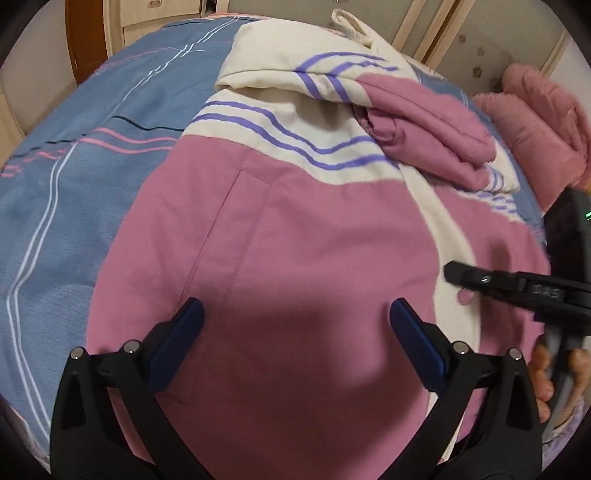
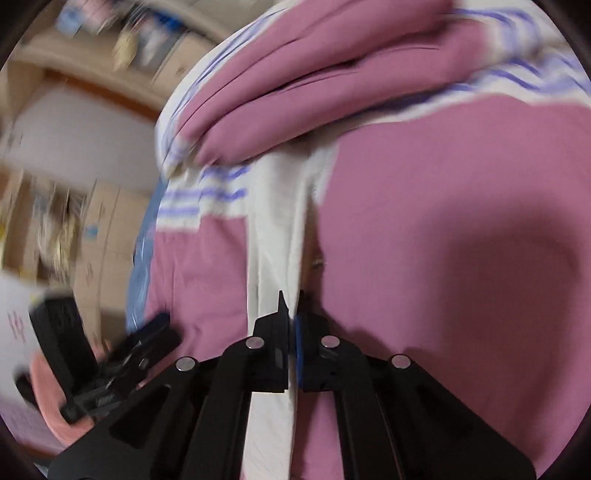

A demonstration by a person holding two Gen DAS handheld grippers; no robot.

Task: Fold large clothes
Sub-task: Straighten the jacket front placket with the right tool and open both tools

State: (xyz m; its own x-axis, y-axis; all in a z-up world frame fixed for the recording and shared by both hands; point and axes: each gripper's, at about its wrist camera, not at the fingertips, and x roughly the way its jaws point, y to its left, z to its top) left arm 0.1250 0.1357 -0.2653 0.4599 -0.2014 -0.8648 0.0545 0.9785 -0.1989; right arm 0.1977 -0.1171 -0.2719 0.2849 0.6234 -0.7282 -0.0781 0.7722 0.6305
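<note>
My left tongs (image 1: 295,321) are released, fingers spread wide, hovering just above the pink body panel of the jacket (image 1: 314,229), which fills the space directly beneath and ahead of them. My right tongs (image 2: 293,314) are clenched on the jacket's cream front placket (image 2: 273,236), a thin fold of it pinched between the pads (that view is motion-blurred, so edges are soft). From the left view the right tongs reach in over the jacket's right side, a hand (image 1: 546,373) behind them.

The jacket lies spread on a bed under a blue cover (image 1: 74,184) with white and pink stripes. Beyond the pink panel comes a cream band with purple stripes, then a folded pink sleeve (image 1: 432,136) lying across it, then the cream hood farthest off. To the jacket's right rests a pink blanket (image 1: 535,125). Past the jacket stand pale wooden cabinets (image 1: 155,18).

The jacket cloth is smooth and slightly padded, with a stitched rectangular pocket outline.
</note>
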